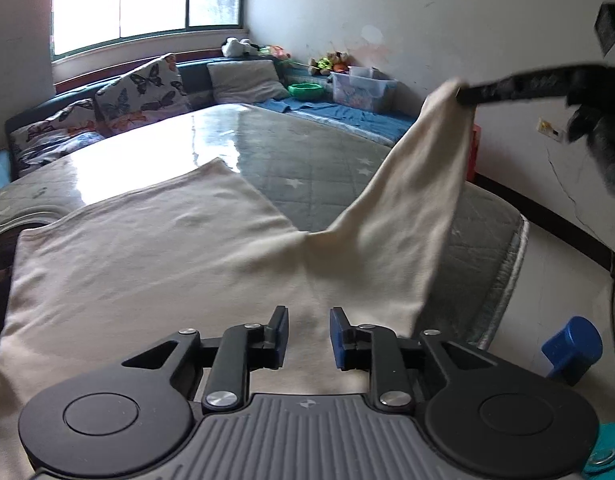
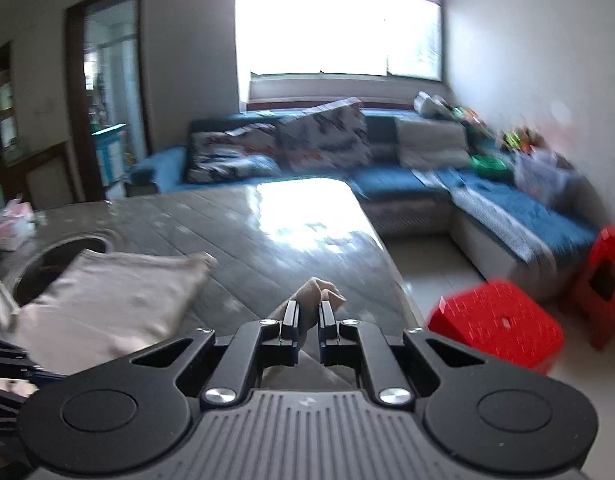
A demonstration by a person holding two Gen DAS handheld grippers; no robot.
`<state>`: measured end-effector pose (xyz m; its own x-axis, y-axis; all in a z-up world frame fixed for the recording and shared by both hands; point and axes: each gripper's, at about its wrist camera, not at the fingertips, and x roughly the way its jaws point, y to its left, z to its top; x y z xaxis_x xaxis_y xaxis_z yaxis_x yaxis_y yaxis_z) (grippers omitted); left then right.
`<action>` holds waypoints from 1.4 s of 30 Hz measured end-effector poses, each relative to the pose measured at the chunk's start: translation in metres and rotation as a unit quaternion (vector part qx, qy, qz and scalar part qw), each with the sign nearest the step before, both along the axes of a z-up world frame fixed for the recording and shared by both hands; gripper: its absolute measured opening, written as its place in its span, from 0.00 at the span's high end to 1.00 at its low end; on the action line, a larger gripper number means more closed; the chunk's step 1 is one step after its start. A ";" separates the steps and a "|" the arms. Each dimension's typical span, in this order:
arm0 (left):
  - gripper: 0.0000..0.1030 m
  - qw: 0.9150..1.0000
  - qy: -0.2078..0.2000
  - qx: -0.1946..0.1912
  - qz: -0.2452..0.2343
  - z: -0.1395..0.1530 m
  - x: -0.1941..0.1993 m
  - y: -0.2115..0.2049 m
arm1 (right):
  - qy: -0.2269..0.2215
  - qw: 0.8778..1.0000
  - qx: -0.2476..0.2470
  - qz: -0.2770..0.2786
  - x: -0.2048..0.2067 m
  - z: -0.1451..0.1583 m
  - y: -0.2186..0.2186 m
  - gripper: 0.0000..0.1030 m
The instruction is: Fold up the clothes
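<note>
- Left gripper (image 1: 308,330): fingers apart, clamped on nothing, hovering low over the cream garment (image 1: 147,264).
- Ahead of and beneath those fingers: garment body spread flat on the grey quilted table (image 1: 307,152), reaching away to the left, its near hem under the fingertips.
- To the right of the left fingers: one sleeve (image 1: 419,184) pulled up off the table, rising steeply toward the upper right.
- At the sleeve's tip: right gripper (image 2: 308,312), fingers closed together on a bunched cuff of cloth, which pokes out just past the fingertips.
- Beyond the right fingers, lower right: red stools (image 2: 499,324) on the floor, well apart from the work.
- Step in hand, by judgement: sleeve fold, cuff lifted and ready to be carried across the body.
- Next move likely calls for swinging the cuff leftward over the torso, laying it flat, then parting the right fingers; left fingers probably best pressed on the hem to stop sliding.
</note>
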<state>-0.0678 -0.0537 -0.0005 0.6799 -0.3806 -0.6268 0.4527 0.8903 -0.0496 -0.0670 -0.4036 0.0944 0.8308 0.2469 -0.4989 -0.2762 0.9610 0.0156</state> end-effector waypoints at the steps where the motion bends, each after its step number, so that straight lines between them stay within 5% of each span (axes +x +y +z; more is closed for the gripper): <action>1: 0.76 1.000 -0.002 -0.001 0.006 0.001 -0.001 0.005 | -0.005 1.000 -0.004 0.014 -0.001 0.008 0.009 0.92; 13: 0.73 0.993 -0.015 -0.022 0.111 0.006 -0.021 0.089 | -0.044 0.976 -0.060 0.205 -0.006 0.062 0.149 0.92; 22: 0.72 0.985 -0.007 -0.037 0.169 -0.002 -0.041 0.132 | -0.002 0.940 -0.098 0.326 -0.015 0.033 0.246 0.92; 30: 0.67 0.979 -0.008 -0.042 0.198 0.000 -0.052 0.147 | 0.037 0.916 -0.108 0.384 -0.025 0.002 0.276 0.84; 35: 0.65 0.976 -0.019 -0.037 0.214 0.009 -0.058 0.158 | 0.037 0.920 -0.109 0.374 -0.025 0.002 0.259 0.80; 42: 0.65 0.975 -0.045 -0.033 0.215 0.024 -0.061 0.163 | 0.086 0.947 -0.127 0.282 0.004 -0.026 0.200 0.76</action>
